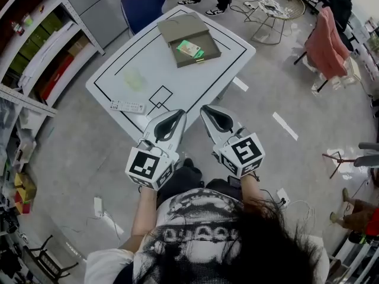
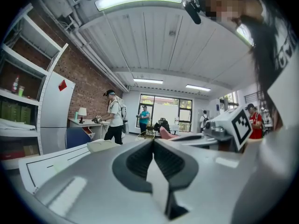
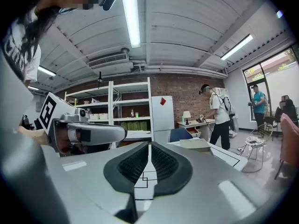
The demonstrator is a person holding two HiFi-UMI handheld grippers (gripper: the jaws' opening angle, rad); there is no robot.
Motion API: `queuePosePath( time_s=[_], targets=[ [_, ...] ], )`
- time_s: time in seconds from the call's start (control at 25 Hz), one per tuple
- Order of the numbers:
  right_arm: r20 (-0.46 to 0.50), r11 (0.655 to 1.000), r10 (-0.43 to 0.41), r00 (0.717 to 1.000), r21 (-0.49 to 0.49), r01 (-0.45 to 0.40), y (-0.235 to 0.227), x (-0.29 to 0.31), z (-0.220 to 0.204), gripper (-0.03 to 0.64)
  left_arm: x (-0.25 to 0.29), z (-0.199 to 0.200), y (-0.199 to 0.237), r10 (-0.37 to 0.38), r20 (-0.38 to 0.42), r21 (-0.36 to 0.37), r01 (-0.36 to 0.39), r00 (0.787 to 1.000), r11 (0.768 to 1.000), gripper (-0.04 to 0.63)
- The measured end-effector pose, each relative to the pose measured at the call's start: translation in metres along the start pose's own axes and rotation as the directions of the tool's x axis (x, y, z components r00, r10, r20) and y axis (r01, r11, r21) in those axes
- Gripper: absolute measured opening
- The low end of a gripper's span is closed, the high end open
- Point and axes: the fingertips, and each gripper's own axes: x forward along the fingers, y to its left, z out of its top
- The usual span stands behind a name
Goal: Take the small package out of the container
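Looking down, head view: a white table (image 1: 148, 52) with black lines fills the upper middle of the frame, and both grippers sit at lower centre, tips over its near edge.
Task thing: the small package (image 1: 189, 48), green and white, lies inside the container (image 1: 208, 45), well apart from both grippers.
Box: the container is a tan box on the far side of the table, upper middle, with its lid (image 1: 179, 23) open behind it.
Left tool: the left gripper (image 1: 177, 116) has its jaws drawn together and nothing in them.
Right tool: the right gripper (image 1: 209, 112), just beside it, is likewise closed and empty.
Also on the table: a pale translucent object (image 1: 134, 78) lies left of centre, and a remote control (image 1: 126, 106) lies near the lower-left edge.
Surroundings: a blue chair (image 1: 142, 5) stands at upper left, shelving (image 1: 35, 46) runs down the left edge, and a pink cloth (image 1: 328, 40) is at upper right.
Left gripper view: the jaws meet at their tips (image 2: 153, 141) mid-frame with nothing between the dark pads. The container (image 2: 100, 145) shows as a pale box left of them. A person (image 2: 114, 118) stands in the distance, and the right gripper's marker cube (image 2: 240, 122) is at right.
Right gripper view: the jaws (image 3: 149, 147) are closed to a hairline slit and hold nothing. The container (image 3: 194, 143) sits right of centre, and the left gripper is at left.
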Motion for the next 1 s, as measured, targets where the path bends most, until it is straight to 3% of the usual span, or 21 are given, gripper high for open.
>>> queuePosePath(
  time_s=[0.64,1.0],
  targets=[
    [-0.068,0.999,-0.046,0.997,-0.022,0.045,-0.019,0.046,-0.007,0.031,0.025,-0.011,0.046,-0.045,-0.003,-0.055,0.045,0.999,0.997,0.000],
    [-0.092,0.999,0.016,0.996,-0.035,-0.020,-0.040,0.078,-0.009,0.062,0.039,-0.016,0.068,0.025,-0.022,-0.077,-0.026,0.999,0.997,0.000]
  ],
)
